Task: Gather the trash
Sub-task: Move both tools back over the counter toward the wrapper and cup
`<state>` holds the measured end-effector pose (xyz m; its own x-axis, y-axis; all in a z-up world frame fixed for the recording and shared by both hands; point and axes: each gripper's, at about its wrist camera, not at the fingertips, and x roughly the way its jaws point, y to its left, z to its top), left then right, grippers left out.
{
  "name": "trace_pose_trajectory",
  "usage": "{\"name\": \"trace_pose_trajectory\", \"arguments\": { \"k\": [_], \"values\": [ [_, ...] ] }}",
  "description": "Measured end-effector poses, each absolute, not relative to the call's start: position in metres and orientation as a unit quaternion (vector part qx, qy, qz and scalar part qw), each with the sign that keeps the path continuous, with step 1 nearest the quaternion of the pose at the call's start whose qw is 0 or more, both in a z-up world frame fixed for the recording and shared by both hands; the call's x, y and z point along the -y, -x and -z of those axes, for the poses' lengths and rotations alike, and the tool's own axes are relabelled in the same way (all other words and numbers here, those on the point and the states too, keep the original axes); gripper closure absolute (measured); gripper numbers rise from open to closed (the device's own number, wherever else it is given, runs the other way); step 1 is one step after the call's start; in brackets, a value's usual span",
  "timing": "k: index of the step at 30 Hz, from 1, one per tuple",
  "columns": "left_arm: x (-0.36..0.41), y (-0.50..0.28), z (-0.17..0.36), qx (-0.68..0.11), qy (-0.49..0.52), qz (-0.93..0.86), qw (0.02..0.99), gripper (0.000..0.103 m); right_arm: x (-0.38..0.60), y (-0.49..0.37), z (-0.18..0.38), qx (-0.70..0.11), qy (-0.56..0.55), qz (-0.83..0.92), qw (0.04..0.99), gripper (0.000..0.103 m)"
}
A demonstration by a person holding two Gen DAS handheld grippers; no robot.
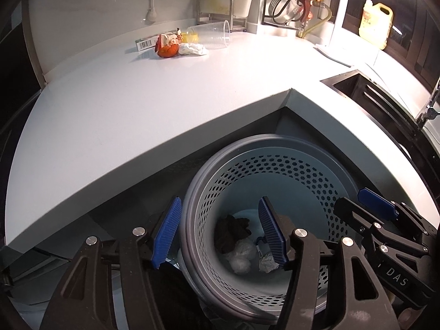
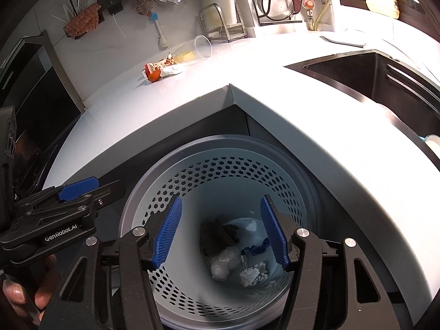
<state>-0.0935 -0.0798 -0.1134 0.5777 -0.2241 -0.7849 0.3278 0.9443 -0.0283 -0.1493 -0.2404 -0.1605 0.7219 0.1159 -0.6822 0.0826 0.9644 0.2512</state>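
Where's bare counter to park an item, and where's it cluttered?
Free: the white countertop from its front edge back to the trash cluster, and the strip between that cluster and the dark sink. Crowded: the back, where an orange snack wrapper, crumpled white tissue and tipped clear plastic cup lie together before the metal rack.

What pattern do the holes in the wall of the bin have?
The bin is pale grey-blue, with rows of small hexagonal holes. The right wrist view shows it best.
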Motion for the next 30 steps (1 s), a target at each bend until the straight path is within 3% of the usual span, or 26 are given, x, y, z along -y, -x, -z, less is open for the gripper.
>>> {"name": "trace_pose_trajectory", "arguments": {
  "k": [17, 30],
  "values": [
    [0.06, 0.037, 0.06, -0.357, -0.046, 0.116, 0.926, 0.022, 0.237, 0.089, 0.11, -0.324, -0.096, -0.024, 0.941, 0.035],
    [0.043, -0.04, 0.029, -0.32, -0.029, 0.055, 0.945, 0.015, 0.232, -0.01, 0.079, -0.306, -0.064, -0.043, 0.949, 0.032]
  ]
}}
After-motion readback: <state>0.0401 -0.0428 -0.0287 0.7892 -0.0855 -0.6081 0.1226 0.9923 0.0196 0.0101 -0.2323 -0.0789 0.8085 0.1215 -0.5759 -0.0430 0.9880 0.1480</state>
